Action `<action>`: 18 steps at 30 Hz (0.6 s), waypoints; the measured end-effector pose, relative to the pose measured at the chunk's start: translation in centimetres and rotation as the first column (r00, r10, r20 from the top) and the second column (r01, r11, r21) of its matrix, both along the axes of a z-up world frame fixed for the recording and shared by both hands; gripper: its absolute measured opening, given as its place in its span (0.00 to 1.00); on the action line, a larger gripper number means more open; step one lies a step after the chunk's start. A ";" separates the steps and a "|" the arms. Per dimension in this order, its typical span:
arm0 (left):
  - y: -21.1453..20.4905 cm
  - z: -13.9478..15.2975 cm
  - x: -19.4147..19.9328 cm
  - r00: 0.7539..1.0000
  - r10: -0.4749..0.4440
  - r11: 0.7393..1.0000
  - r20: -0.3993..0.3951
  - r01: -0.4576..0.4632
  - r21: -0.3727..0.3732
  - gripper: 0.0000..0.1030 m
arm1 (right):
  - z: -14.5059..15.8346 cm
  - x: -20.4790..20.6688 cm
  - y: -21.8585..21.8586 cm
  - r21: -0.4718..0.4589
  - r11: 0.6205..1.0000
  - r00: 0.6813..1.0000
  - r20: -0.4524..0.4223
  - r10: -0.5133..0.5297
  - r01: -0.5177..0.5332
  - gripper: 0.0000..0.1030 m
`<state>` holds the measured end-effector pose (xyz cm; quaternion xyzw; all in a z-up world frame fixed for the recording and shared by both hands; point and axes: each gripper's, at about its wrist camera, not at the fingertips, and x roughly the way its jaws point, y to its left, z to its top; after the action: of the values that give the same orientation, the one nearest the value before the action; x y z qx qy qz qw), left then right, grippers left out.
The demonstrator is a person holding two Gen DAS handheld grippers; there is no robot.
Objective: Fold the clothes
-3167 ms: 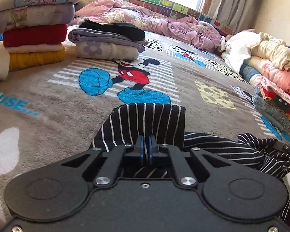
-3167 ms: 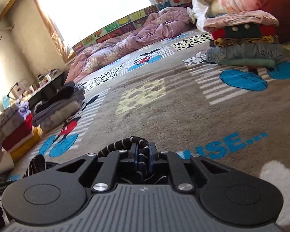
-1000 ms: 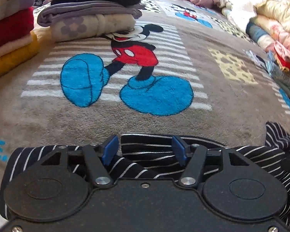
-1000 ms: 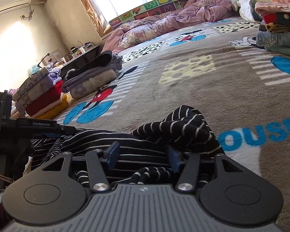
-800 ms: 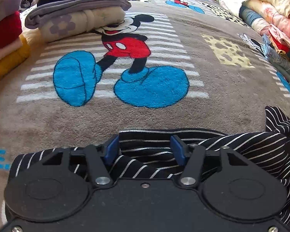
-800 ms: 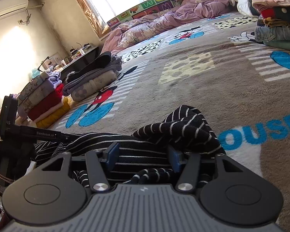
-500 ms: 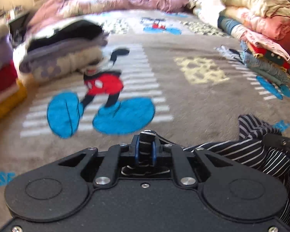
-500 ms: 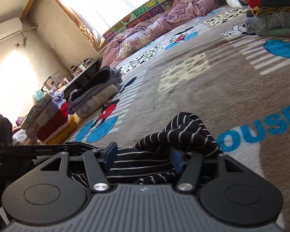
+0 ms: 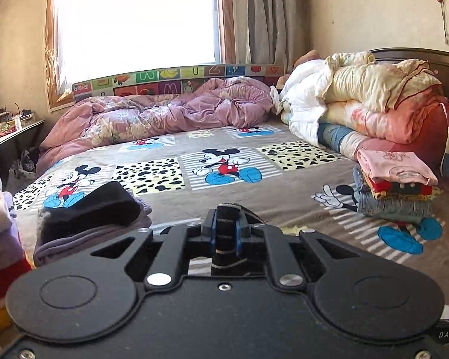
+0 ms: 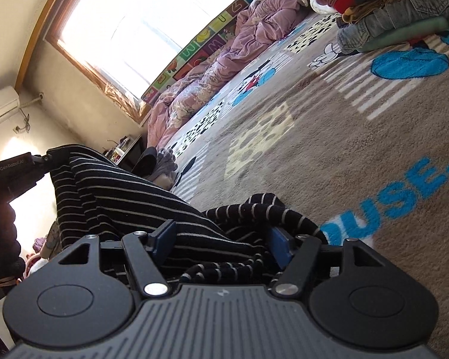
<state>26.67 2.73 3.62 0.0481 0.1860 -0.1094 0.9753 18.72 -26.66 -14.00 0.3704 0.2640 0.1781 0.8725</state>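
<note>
In the right wrist view the left tongs, at ten o'clock, are clamped on a corner of the striped garment. Its long axis slopes down toward five o'clock, probably taut, into the right tongs, whose jaws are opening around bunched cloth resting on the bed.

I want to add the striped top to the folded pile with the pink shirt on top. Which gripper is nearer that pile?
Right, as far as I can judge. The right gripper sits low on the blanket toward the pile. The left gripper holds the striped top raised, on the far side.
</note>
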 end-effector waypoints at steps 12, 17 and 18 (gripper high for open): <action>1.7 -4.9 2.5 0.985 0.159 0.987 0.069 -0.160 0.014 0.09 | -1.2 3.1 -2.8 0.056 0.996 0.996 -0.051 -0.069 0.072 0.67; 3.4 -9.0 3.5 0.979 0.199 0.980 -0.047 -0.198 0.021 0.09 | -1.0 3.5 -2.1 0.022 1.000 0.999 -0.051 -0.007 0.008 0.68; 3.9 -9.8 3.8 0.975 0.208 0.978 -0.079 -0.207 0.017 0.09 | -0.8 3.4 -1.9 0.015 1.000 0.999 -0.049 0.011 -0.011 0.68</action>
<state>30.46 6.64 -6.16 0.0284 0.2296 -0.0080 0.9728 22.12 -28.51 -14.83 0.3795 0.2860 0.1757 0.8622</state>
